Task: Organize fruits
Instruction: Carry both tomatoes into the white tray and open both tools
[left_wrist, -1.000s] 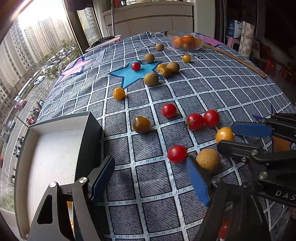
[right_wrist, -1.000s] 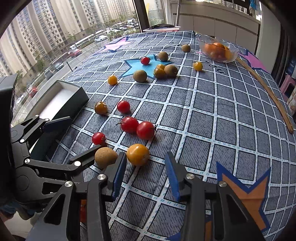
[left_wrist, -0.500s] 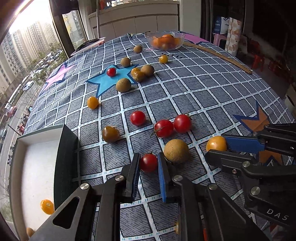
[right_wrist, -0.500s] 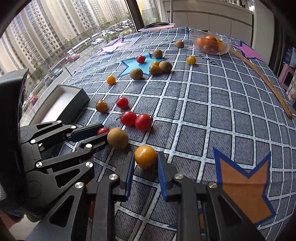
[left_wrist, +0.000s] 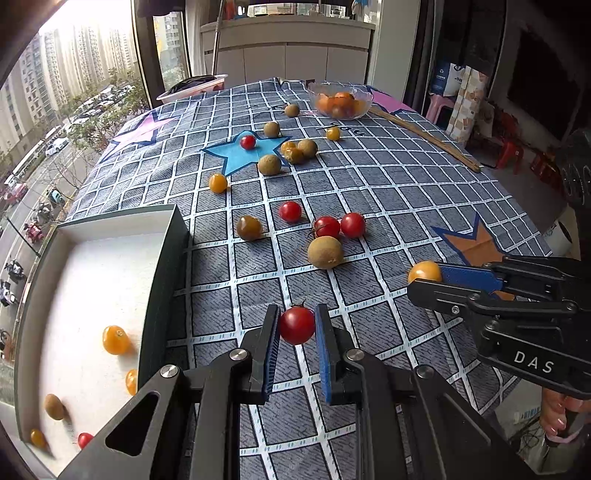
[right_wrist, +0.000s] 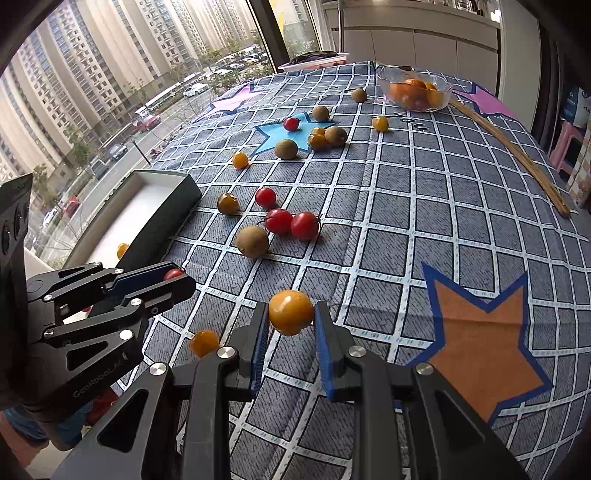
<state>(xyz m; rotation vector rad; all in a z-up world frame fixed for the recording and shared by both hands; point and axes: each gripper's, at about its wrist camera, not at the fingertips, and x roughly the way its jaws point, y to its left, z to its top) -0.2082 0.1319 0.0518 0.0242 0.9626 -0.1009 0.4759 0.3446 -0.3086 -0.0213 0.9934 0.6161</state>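
While both tongs hang above the checked cloth (left_wrist: 388, 206) that covers the worktop, each has a small fruit pinched between its blue pads. The left tongs (left_wrist: 296, 328) are closed on a red tomato (left_wrist: 296, 325), which sits between the pads near their tips, clear of the cloth. The right tongs (right_wrist: 291, 314) are closed on a yellow tomato (right_wrist: 291, 312), likewise gripped near the tips and lifted off the cloth; another small yellow tomato (right_wrist: 204, 342) shows just left of and below them, blurred.

In the left wrist view a dark box with a white inside (left_wrist: 162, 295) stands at the left of the worktop, just beside the left tongs. It holds a few fruits: two yellow ones near its right wall, and a brown one, a small yellow one and a red one toward its near corner.

More fruit lies loose on the cloth beyond the tongs: a brown longan (left_wrist: 325, 252) touching or nearly touching a pair of red tomatoes (left_wrist: 339, 226), another red tomato (left_wrist: 290, 211), and a dark brownish tomato (left_wrist: 249, 228). Further back, several longans and tomatoes are scattered around a blue star (left_wrist: 236, 155) printed on the cloth. A glass bowl (left_wrist: 340, 101) of orange fruit stands at the far end, and a long wooden stick (left_wrist: 424, 138) lies along the right edge.
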